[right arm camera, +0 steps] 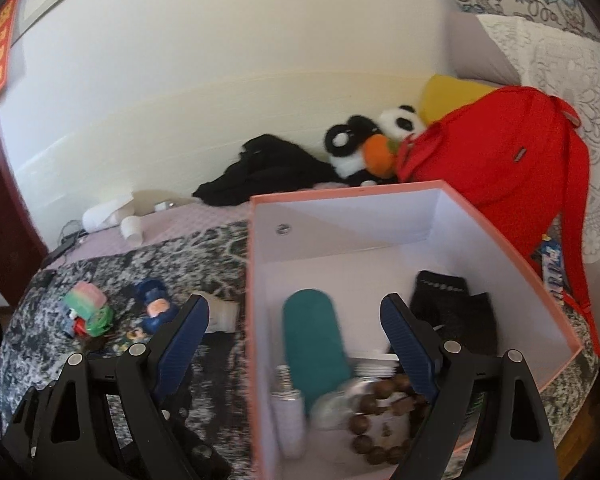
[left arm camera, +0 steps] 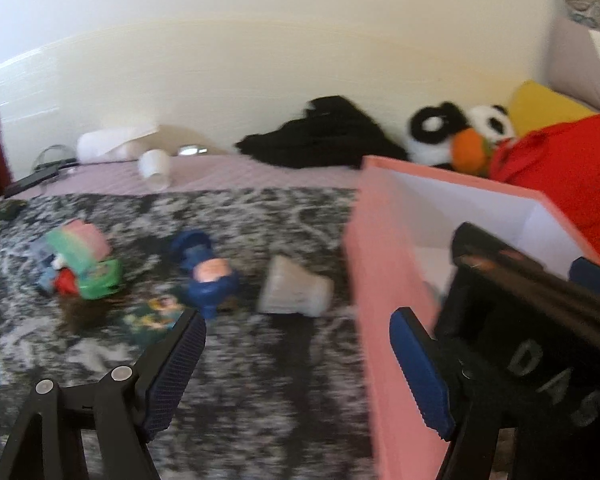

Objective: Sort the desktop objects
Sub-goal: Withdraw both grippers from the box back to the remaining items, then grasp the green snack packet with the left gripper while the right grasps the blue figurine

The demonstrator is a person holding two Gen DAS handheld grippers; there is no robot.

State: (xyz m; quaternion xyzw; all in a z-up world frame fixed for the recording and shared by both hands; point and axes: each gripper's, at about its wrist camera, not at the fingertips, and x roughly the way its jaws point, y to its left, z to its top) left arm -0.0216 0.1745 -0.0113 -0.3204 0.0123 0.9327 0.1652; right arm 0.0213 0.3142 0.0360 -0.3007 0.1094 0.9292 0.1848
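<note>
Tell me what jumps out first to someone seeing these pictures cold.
The open pink box takes the middle of the right wrist view, holding a teal case, a wooden bead bracelet and a dark cloth. Behind it a bright red backpack leans by a panda plush. Left of the box, small toys, among them a blue figurine, lie on the grey patterned cover.

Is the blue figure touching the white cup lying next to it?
Apart. The left wrist view shows patterned blanket between the blue figure and the white cup.
</note>
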